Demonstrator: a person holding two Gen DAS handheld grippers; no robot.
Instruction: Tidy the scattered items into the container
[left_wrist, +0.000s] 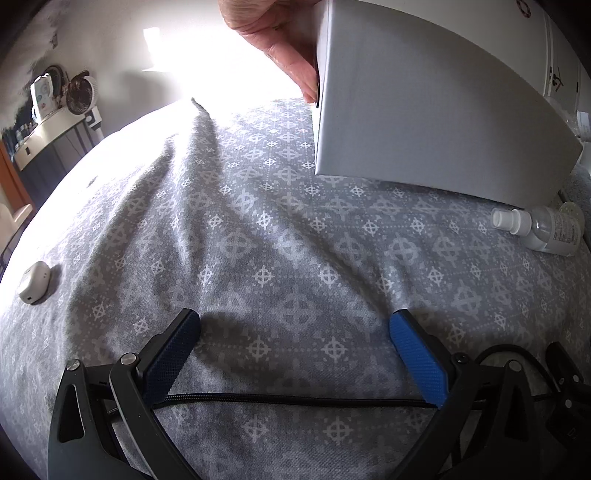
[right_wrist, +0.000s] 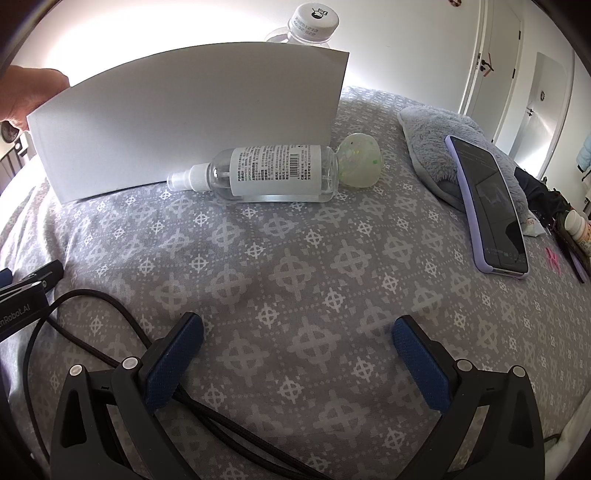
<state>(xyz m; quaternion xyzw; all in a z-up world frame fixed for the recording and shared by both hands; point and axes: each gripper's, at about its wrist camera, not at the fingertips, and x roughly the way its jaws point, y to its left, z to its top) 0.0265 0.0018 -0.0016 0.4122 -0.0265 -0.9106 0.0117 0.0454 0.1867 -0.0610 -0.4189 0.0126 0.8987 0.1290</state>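
Observation:
A white box (left_wrist: 424, 110) stands on the grey patterned bedspread (left_wrist: 277, 240), and a bare hand (left_wrist: 280, 40) holds its left edge. It also shows in the right wrist view (right_wrist: 192, 118). A clear spray bottle (right_wrist: 266, 173) lies on its side in front of the box, with a speckled pale ball (right_wrist: 360, 160) at its base. The bottle also shows at the far right of the left wrist view (left_wrist: 543, 229). A small white earbud case (left_wrist: 34, 282) lies at the far left. My left gripper (left_wrist: 295, 321) is open and empty over the bedspread. My right gripper (right_wrist: 297, 326) is open and empty.
A phone in a lilac case (right_wrist: 487, 203) leans on a grey plush slipper (right_wrist: 436, 147) at the right. A water bottle cap (right_wrist: 314, 20) rises behind the box. Black cables (right_wrist: 92, 314) cross the bedspread near the grippers. Small items (right_wrist: 580, 229) crowd the right edge.

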